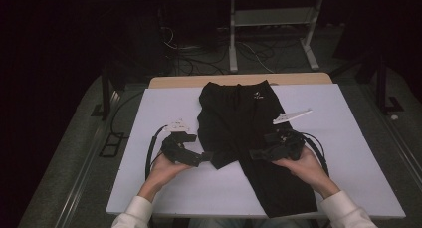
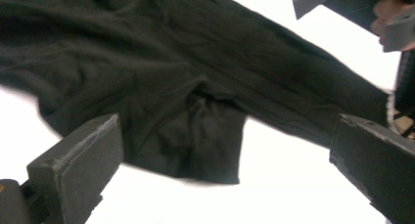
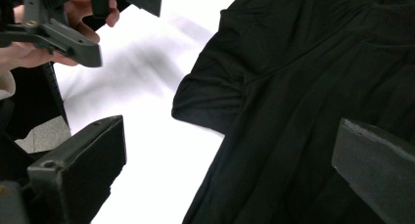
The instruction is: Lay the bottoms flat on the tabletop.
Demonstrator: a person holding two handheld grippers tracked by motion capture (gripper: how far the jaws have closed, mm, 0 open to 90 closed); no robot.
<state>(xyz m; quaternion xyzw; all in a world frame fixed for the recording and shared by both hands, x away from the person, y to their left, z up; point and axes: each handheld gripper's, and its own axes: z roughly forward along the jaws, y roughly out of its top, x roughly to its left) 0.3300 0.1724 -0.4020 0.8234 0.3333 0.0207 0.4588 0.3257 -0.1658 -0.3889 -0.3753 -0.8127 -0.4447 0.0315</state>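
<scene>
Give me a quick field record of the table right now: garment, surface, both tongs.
garment: black garment, spread lengthwise on the table, near end over the front edge
surface: white tabletop
left tongs: left gripper, jaws wide open, nothing between them, at the garment's left edge
right tongs: right gripper, jaws wide open, nothing between them, over the garment
held: nothing

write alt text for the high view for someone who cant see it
A black fabric garment lies on a white table. A person's left gripper and right gripper, both open, point inward at its lower part, one from each side.
</scene>
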